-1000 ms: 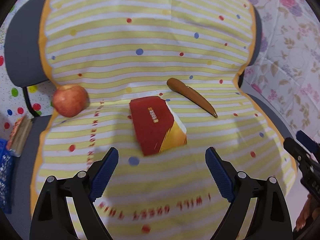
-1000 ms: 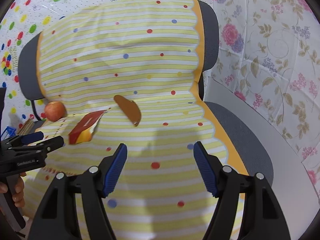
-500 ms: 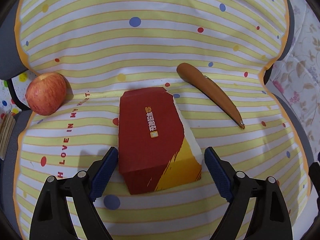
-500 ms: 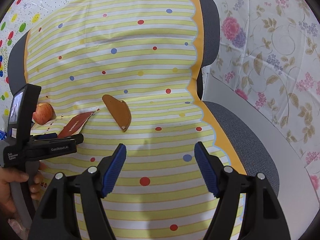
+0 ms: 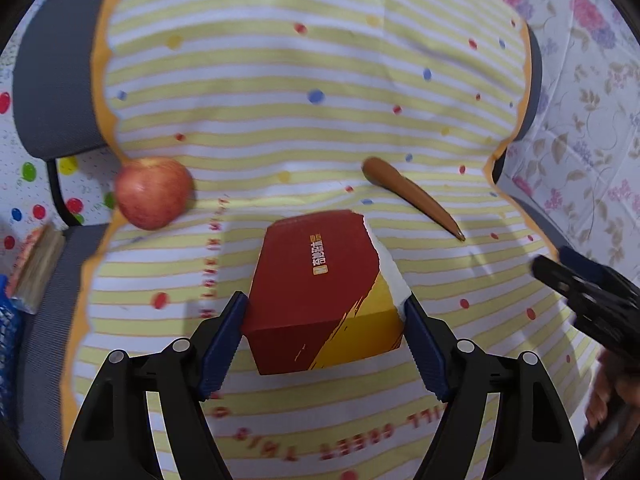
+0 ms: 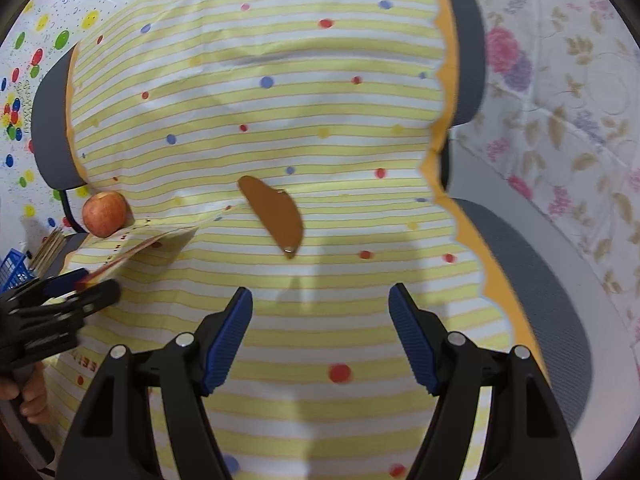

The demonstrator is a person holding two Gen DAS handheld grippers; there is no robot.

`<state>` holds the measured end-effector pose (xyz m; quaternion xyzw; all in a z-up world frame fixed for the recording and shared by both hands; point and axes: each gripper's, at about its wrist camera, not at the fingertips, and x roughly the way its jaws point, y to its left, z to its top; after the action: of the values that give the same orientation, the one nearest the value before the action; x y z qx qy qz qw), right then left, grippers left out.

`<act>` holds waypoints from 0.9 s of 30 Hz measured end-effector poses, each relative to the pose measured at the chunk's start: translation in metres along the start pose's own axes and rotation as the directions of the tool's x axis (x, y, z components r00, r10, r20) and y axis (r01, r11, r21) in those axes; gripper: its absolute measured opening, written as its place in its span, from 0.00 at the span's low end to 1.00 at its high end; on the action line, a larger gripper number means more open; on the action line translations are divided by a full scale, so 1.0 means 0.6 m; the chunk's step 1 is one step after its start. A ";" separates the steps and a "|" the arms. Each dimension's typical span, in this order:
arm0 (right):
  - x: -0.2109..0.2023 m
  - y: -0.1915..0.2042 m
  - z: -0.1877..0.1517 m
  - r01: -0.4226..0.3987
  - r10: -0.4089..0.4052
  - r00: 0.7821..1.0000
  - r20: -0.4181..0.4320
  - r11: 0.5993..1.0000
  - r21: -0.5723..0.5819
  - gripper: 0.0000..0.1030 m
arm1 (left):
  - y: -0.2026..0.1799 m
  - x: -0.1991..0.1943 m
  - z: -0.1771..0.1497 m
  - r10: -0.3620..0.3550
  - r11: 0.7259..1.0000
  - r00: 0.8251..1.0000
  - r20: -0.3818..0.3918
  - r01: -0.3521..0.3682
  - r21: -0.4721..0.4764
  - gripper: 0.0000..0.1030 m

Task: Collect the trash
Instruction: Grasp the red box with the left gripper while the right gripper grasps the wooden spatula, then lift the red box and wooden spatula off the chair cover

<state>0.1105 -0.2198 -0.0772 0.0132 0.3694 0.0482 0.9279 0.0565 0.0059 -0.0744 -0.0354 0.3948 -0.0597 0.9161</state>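
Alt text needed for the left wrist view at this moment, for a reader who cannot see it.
The left gripper straddles a torn red and yellow box on a striped, dotted cloth, its blue pads against the box's sides after the jaws have just been closing. An apple lies to the left, a brown sheath-like object to the right, and the right gripper enters at the right edge.

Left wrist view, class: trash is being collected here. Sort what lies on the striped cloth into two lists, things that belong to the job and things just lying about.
Belongs to the job:
- torn red and yellow carton, between the left tongs, whose jaws have just been closing
- brown peel-like scrap, probably

Just lying about:
- apple
- striped cloth
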 end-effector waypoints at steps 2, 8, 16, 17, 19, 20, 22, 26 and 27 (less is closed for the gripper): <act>0.031 0.009 0.014 -0.026 0.026 0.999 -0.022 1.000 -0.007 0.68 | 0.012 -0.005 0.004 0.013 1.000 1.000 0.012 -0.013 0.014 0.73; 0.125 0.026 0.065 -0.087 0.084 0.991 -0.100 0.996 -0.023 0.68 | 0.040 0.028 -0.004 -0.031 0.998 0.998 -0.060 0.034 0.050 0.74; 0.237 0.042 0.127 -0.122 0.115 0.974 -0.193 0.992 -0.026 0.68 | 0.063 0.037 -0.014 -0.071 0.994 0.994 -0.083 0.078 0.080 0.74; 0.250 0.042 0.132 -0.125 0.118 0.971 -0.209 0.992 -0.021 0.68 | 0.063 0.036 -0.013 -0.067 0.993 0.995 -0.080 0.074 0.091 0.74; 0.269 0.043 0.136 -0.133 0.126 0.963 -0.237 0.991 -0.015 0.68 | 0.064 0.038 -0.013 -0.074 0.993 0.993 -0.087 0.082 0.089 0.74; 0.274 0.046 0.136 -0.132 0.122 0.963 -0.242 0.991 -0.025 0.68 | 0.065 0.040 -0.012 -0.077 0.993 0.993 -0.090 0.085 0.085 0.74; 0.272 0.053 0.134 -0.129 0.112 0.965 -0.237 0.990 -0.057 0.66 | 0.067 0.043 -0.012 -0.087 0.992 0.991 -0.100 0.095 0.078 0.74; 0.250 0.061 0.121 -0.135 0.114 0.964 -0.239 0.988 -0.073 0.50 | 0.061 0.038 -0.013 -0.086 0.992 0.992 -0.096 0.094 0.089 0.74; 0.238 0.066 0.112 -0.130 0.106 0.965 -0.241 0.988 -0.086 0.49 | 0.057 0.033 -0.017 -0.093 0.991 0.991 -0.100 0.102 0.091 0.74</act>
<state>0.2564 -0.1657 -0.1237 -0.0174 0.4724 0.1230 0.8726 0.0654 0.0369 -0.0994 -0.0078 0.4327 -0.1250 0.8928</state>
